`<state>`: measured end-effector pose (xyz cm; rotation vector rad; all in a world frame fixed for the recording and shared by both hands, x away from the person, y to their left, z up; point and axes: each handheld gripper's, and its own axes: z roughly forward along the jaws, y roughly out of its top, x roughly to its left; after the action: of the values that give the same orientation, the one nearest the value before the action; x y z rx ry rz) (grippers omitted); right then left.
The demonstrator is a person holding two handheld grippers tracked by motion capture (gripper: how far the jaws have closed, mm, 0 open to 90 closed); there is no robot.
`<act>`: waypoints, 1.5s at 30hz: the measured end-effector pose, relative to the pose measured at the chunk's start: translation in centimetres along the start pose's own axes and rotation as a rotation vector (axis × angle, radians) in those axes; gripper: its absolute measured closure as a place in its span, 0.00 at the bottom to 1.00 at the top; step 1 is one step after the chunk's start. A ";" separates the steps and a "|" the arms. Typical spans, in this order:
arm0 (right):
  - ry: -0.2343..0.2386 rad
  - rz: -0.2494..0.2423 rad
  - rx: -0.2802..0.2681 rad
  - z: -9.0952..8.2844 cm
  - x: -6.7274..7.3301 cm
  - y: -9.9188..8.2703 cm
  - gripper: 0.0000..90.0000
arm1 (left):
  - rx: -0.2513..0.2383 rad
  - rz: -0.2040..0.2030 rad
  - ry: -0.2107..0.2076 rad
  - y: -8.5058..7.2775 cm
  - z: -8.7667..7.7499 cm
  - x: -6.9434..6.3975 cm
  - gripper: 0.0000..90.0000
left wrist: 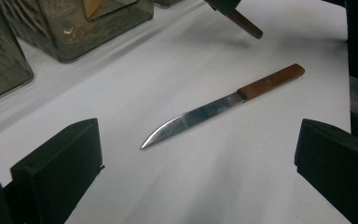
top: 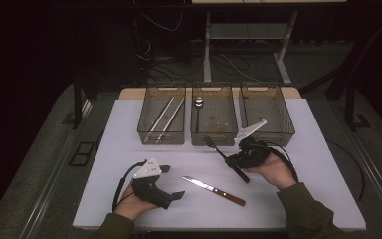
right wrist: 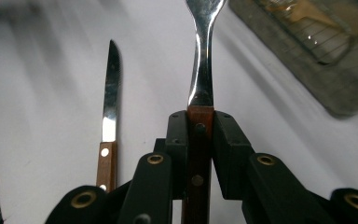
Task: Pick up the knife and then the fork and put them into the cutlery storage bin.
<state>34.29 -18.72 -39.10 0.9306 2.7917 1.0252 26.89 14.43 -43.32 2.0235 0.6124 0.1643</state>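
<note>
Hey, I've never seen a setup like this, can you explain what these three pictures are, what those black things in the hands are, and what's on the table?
A person sits at a white table with a hand-held two-jaw gripper in each hand. The high view looks down from above. The other two pictures come from cameras riding on the grippers, looking along their black jaws.

The right gripper is shut on the wooden handle of a fork, lifted off the table. The left gripper rests open beside a wooden-handled knife lying flat on the table.

At the back stand three clear bins: the left bin holds chopsticks, the middle bin a spoon.
</note>
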 end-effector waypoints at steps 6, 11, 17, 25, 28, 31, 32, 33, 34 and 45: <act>0.019 0.026 -0.094 -1.1 -1.0 -0.5 0.86 | 0.000 0.002 -0.006 0.0 0.0 0.0 0.00; 0.014 0.054 -0.156 -2.0 -1.7 -0.9 0.86 | -0.001 0.003 -0.009 0.0 0.0 0.0 0.00; -0.013 0.072 -0.242 -3.3 -2.3 -1.4 0.86 | 0.004 0.010 -0.015 0.0 0.1 0.0 0.00; -0.075 0.086 -0.329 -4.8 -3.1 -1.9 0.86 | 0.008 0.016 -0.013 0.0 0.2 0.2 0.00; -0.097 0.106 -0.362 -5.5 -3.4 -2.1 0.86 | 0.012 0.010 -0.015 -0.2 0.2 0.5 0.00; -0.121 0.115 -0.381 -6.1 -3.8 -2.4 0.86 | 0.017 0.005 -0.011 -0.3 0.1 0.7 0.00; -0.127 0.120 -0.388 -6.3 -4.0 -2.5 0.86 | 0.017 0.002 -0.012 -0.4 0.0 0.8 0.00; -0.134 0.128 -0.394 -6.5 -4.1 -2.5 0.86 | 0.019 0.001 -0.012 -0.4 0.0 0.8 0.00; -0.143 0.129 -0.405 -6.6 -4.3 -2.6 0.86 | 0.023 0.001 -0.011 -0.5 -0.1 0.8 0.00; -0.224 0.157 -0.452 -8.8 -6.0 -2.2 0.86 | 0.034 0.014 -0.007 -0.8 -0.4 0.8 0.00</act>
<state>36.13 -28.44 -34.63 1.1220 2.1994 1.3939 27.16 15.43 -43.90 2.0606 0.6003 0.1554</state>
